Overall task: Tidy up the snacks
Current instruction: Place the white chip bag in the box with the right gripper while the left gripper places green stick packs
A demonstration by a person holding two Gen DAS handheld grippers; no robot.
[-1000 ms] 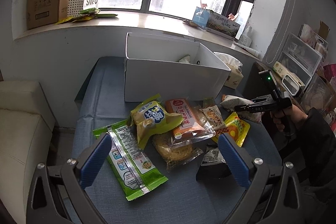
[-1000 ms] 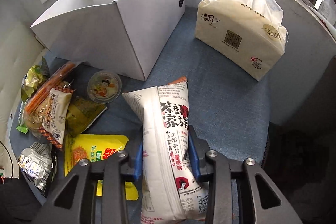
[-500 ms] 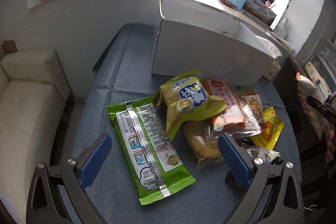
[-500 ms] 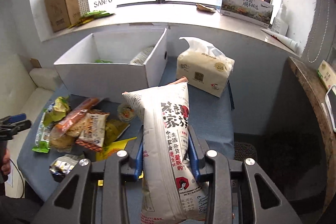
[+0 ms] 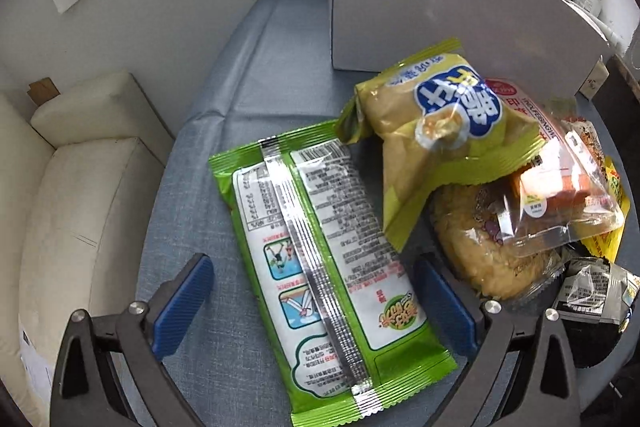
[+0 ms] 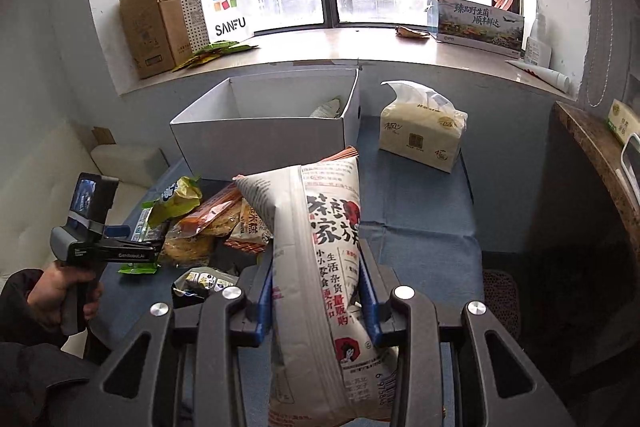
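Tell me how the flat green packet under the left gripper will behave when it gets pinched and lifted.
The green packet looks thin and flat, so it will probably sag at both ends. Its glossy film shows glare, so it may slip between the pads. The yellow-green bag overlaps its upper corner and may shift or slide off as the packet rises between the open left gripper.

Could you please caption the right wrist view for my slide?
Right gripper holds a white snack bag before the white box.
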